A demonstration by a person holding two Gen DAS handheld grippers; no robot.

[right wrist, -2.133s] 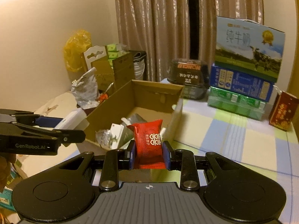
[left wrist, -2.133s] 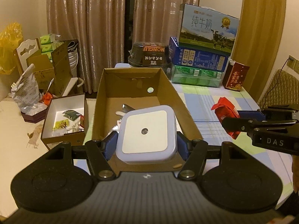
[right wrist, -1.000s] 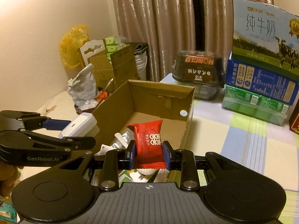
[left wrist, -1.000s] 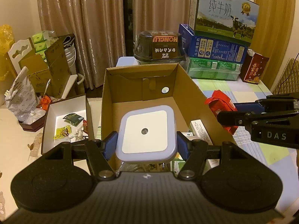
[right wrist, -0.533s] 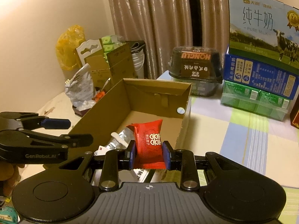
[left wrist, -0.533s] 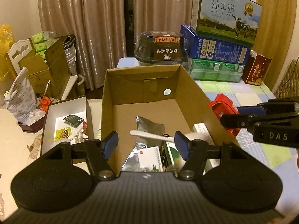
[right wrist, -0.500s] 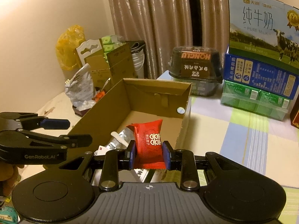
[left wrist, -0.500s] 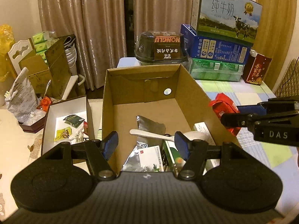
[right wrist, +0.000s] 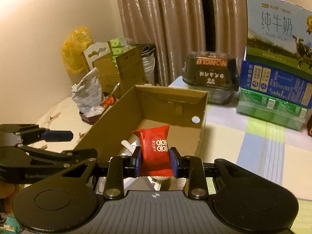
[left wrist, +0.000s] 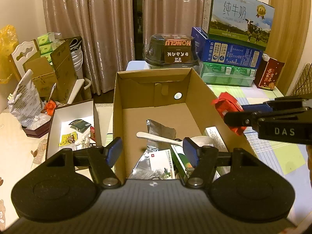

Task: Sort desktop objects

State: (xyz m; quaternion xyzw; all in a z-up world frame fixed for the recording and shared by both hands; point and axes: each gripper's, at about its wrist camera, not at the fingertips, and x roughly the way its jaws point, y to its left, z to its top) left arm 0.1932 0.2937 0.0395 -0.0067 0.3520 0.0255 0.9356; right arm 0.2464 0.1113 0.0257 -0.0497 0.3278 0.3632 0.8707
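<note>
Right now the right gripper [right wrist: 155, 162] is pinching a small red foil snack packet [right wrist: 155, 152] between its blue-padded jaws, holding it upright over the near end of the open brown cardboard box [left wrist: 156, 89], presumably so that a simple release would let it fall inside; in the left wrist view the same packet is showing at about three o'clock, hanging just above the box's right wall, so whether it is fully over the opening is hard to tell. The left gripper [left wrist: 152, 152] is hovering with its jaws spread wide and nothing between them, poised at the six o'clock end of the box, probably because its part of the sorting is done for the moment. The packet is looking glossy and crinkled, pillow-shaped with a serrated bottom edge and white characters printed on its front, and it is sitting squeezed at its lower half while its top corners are fanning out freely. Already lying in the box, towards six o'clock, are a white plastic spoon [left wrist: 154, 137], a silver foil pouch [left wrist: 159, 130] and some small cartons
</note>
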